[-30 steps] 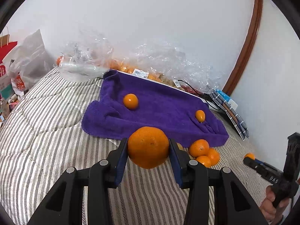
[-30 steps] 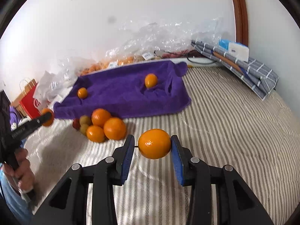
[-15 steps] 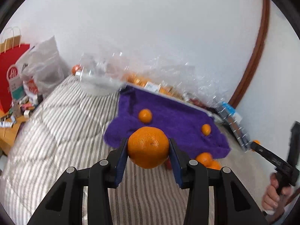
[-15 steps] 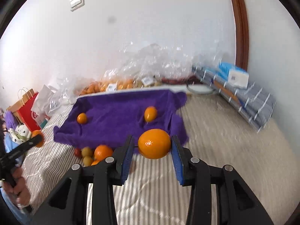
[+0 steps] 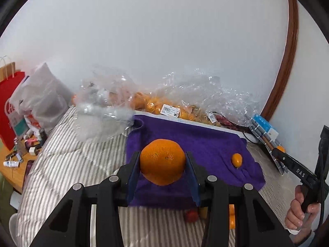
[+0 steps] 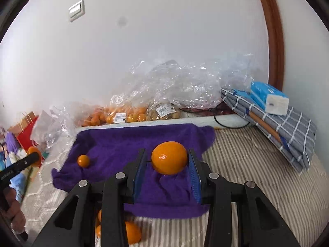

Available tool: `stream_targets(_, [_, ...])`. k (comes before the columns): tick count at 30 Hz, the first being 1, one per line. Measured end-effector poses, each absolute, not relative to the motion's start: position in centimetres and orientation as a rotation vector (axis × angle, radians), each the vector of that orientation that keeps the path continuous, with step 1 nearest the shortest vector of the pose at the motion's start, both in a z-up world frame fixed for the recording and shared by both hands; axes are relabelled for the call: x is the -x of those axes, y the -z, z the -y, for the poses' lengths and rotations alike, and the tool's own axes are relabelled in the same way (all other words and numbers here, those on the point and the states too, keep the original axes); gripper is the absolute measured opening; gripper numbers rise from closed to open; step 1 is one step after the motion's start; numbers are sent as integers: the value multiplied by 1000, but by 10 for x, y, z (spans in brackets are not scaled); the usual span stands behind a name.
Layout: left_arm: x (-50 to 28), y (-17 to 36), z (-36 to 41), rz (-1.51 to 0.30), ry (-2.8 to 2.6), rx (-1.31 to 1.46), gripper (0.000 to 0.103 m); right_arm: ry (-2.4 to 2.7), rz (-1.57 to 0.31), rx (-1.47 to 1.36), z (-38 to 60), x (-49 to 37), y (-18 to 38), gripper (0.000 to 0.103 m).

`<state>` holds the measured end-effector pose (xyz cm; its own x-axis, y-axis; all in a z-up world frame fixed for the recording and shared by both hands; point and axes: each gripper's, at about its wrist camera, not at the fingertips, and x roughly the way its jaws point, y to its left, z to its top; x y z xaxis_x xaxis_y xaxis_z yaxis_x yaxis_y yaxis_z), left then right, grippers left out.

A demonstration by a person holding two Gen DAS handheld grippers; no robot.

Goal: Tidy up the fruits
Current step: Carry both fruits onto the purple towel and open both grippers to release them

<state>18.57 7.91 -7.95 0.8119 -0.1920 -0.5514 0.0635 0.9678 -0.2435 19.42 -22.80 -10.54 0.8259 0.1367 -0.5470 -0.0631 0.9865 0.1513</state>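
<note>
Plastic bags (image 6: 127,113) of oranges at bed's (image 6: 246,164) wall edge; purple towel (image 5: 205,144) beside. Left claw (image 5: 162,162) clamps large orange (image 5: 162,161); right claw (image 6: 167,161) clamps smaller orange (image 6: 169,157).

Large dimpled round orange (image 5: 162,161) clamped between blue pads above purple terry towel (image 5: 205,142); smooth glossy orange (image 6: 169,157) likewise clamped; small oval orange fruit (image 5: 236,159) resting on towel.

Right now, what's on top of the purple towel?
On the purple towel one small orange lies toward its left side. The right gripper and its orange cover the middle, so anything lying there is hidden.
</note>
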Motion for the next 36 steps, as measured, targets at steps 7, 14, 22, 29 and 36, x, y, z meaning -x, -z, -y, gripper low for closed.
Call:
stream_targets(7, [-217, 112, -66, -641, 173, 258, 40, -109, -639, -114, 226, -212, 142, 39])
stream_targets(14, [-227, 134, -62, -711, 139, 231, 40, -91, -689, -40, 215, -223, 160, 39])
stream_targets(22, [-236, 147, -53, -752, 137, 196, 40, -126, -750, 22, 193, -230, 178, 39])
stream_targets(29, [-243, 153, -41, -784, 122, 141, 41, -113, -779, -33, 202, -235, 182, 43])
stream_targets(36, [-244, 152, -40, -783, 133, 147, 45, -130, -748, -24, 200, -229, 178, 69])
